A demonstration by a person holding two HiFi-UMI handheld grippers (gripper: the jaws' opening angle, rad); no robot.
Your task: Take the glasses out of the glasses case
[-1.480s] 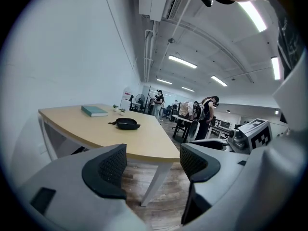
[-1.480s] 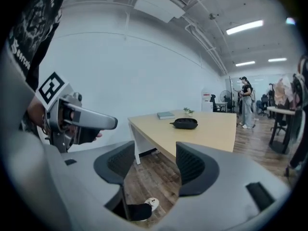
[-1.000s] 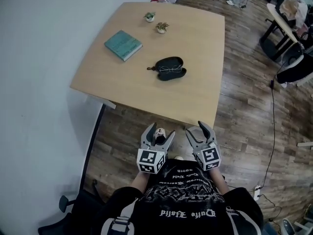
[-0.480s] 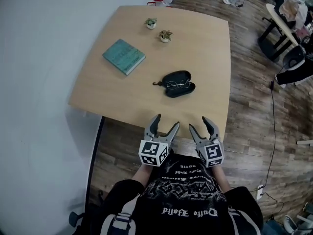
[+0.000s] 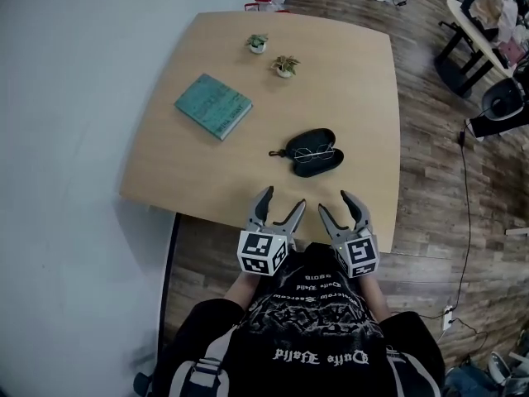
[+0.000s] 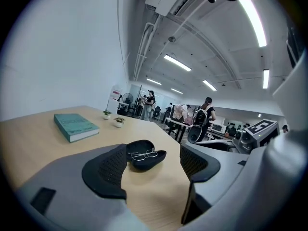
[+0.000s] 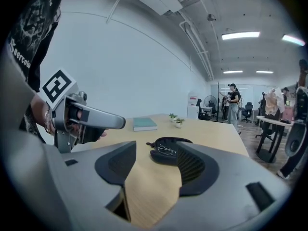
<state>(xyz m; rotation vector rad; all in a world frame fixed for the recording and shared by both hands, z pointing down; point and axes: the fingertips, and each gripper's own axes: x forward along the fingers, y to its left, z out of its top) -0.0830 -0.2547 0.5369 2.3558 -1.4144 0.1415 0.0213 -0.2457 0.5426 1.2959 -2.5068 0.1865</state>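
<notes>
Glasses [image 5: 315, 150] lie in the open case [image 5: 324, 165]: thin wire, probably light and easily bent, so grip the bridge. Your left gripper [image 5: 283, 198] and right gripper [image 5: 335, 203], short of the case, gape empty.

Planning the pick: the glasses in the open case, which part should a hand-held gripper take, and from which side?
Probably the bridge between the lenses of the glasses, coming down from above. They lie flat, lenses up, inside the open black case, so its raised shell would likely block a level approach. The wire frame is thin, and the bridge is the middle point clear of the lenses.
</notes>
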